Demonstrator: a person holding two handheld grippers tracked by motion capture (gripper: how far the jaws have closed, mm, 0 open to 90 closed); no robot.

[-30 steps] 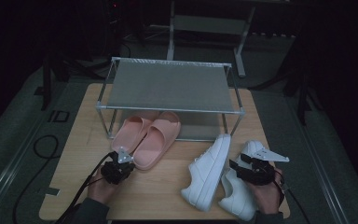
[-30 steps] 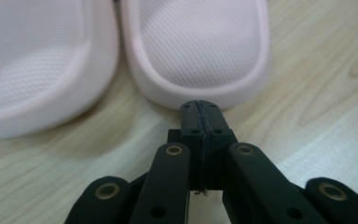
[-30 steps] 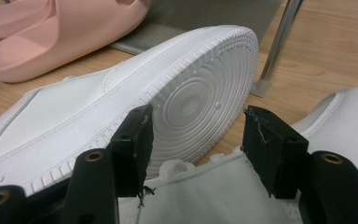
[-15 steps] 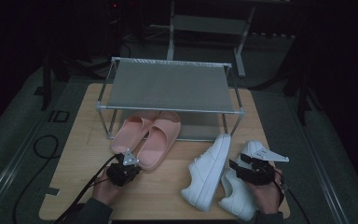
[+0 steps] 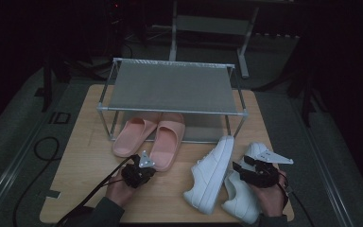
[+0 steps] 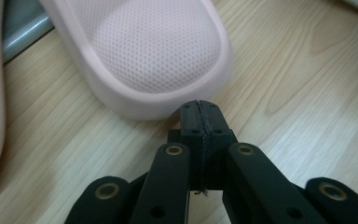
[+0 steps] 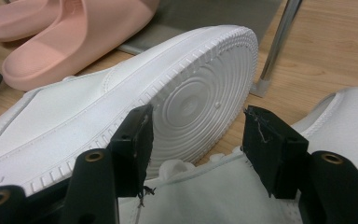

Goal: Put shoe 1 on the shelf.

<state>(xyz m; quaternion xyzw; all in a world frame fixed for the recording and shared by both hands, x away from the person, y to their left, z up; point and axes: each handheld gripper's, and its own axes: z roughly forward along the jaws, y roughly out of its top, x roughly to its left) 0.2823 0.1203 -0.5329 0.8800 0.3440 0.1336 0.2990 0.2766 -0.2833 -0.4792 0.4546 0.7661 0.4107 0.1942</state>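
Left tool (image 6: pixel 200 109) pressed together (empty) near pink slipper (image 6: pixel 144 51); right tool (image 7: pixel 198 140) spread.

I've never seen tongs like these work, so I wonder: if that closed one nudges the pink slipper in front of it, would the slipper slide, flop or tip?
The pink slipper lies flat on its broad sole, so it should slide on the smooth wooden table, not tip. Its thick moulded rim looks foam-like: probably light, slightly squashy. The shut left gripper sits off-centre at the heel, so a push may turn it.

A dim recording studio or lab.
A wooden desk (image 5: pixel 80 156) stands on grey floor amid cables (image 5: pixel 38 151) and dark equipment stands (image 5: pixel 175 28).
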